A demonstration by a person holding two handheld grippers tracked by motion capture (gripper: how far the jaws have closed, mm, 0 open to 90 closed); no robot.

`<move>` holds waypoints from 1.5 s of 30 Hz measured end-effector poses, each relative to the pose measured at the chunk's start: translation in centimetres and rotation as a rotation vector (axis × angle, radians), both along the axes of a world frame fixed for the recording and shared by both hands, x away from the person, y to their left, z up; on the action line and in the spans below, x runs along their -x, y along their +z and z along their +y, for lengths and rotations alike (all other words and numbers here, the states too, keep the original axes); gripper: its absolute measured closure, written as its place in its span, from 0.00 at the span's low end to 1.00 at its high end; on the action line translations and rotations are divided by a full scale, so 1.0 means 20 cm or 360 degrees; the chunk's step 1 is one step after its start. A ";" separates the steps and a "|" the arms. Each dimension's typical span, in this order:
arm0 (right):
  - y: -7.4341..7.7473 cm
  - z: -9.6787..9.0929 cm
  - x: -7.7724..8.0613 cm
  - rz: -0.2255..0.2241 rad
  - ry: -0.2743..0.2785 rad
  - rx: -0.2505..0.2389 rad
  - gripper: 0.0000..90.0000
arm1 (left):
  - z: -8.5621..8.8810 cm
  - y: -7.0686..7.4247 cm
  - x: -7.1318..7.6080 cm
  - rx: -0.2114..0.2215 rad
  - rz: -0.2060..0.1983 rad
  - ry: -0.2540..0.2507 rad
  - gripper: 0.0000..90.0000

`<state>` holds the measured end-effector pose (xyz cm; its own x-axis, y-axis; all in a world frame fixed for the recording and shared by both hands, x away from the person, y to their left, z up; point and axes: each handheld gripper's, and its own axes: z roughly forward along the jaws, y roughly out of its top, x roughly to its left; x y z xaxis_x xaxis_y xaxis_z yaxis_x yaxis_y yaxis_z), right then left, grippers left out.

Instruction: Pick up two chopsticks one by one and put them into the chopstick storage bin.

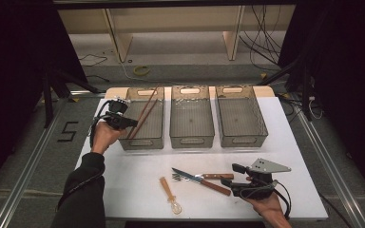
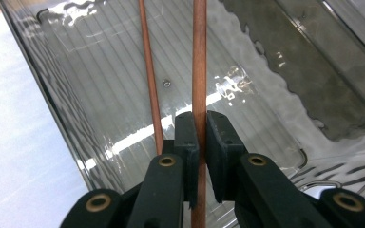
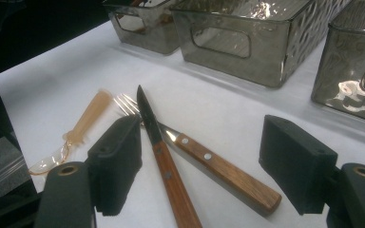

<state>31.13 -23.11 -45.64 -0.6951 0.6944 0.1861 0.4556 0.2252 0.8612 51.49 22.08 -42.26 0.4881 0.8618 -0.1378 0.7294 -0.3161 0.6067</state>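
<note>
My left gripper (image 1: 132,123) hangs over the left grey bin (image 1: 142,141), shut on one brown chopstick (image 2: 199,71). A second chopstick (image 2: 149,71) runs just left of the jaws, outside the pads. Both slant up across the bin (image 2: 43,80) in the high view. My right gripper (image 1: 232,174) stands open low over the table's front right. Between its fingers (image 3: 114,166) lie the wooden handles of a dark-bladed knife (image 3: 164,161) and a fork (image 3: 223,173), crossed, untouched by the pads. Left of them lies a translucent amber spoon (image 1: 170,194).
Three smoked plastic bins stand in a row at the back of the white table (image 1: 123,190): the left one, a middle one (image 1: 192,140) and a right one (image 1: 241,138). Beyond the table's back edge are wooden shelf legs and cables on the floor.
</note>
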 end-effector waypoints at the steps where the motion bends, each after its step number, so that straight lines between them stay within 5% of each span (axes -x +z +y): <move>1: 0.00 0.00 0.00 0.0001 0.0000 0.0000 0.35 | 0.00 -0.01 0.00 0.0000 0.0004 0.0003 0.92; 15: 0.00 0.00 0.00 -0.0002 0.0002 -0.0002 0.35 | 0.00 -0.02 -0.02 -0.0023 0.0100 0.0068 0.91; 23: 0.00 0.00 0.00 0.0002 -0.0001 -0.0004 0.35 | 0.02 0.01 0.02 0.0047 0.0045 0.0132 0.62; 28: 0.00 0.00 0.00 0.0001 -0.0003 -0.0002 0.35 | -0.01 0.08 0.11 0.0139 -0.0052 0.0036 0.47; 32: 0.00 0.00 0.00 -0.0002 -0.0006 -0.0004 0.35 | -0.05 0.12 0.20 0.0140 -0.0086 -0.0075 0.41; 45: 0.00 0.00 0.00 -0.0005 -0.0003 -0.0001 0.35 | -0.21 0.16 0.36 0.0043 -0.0117 -0.0364 0.33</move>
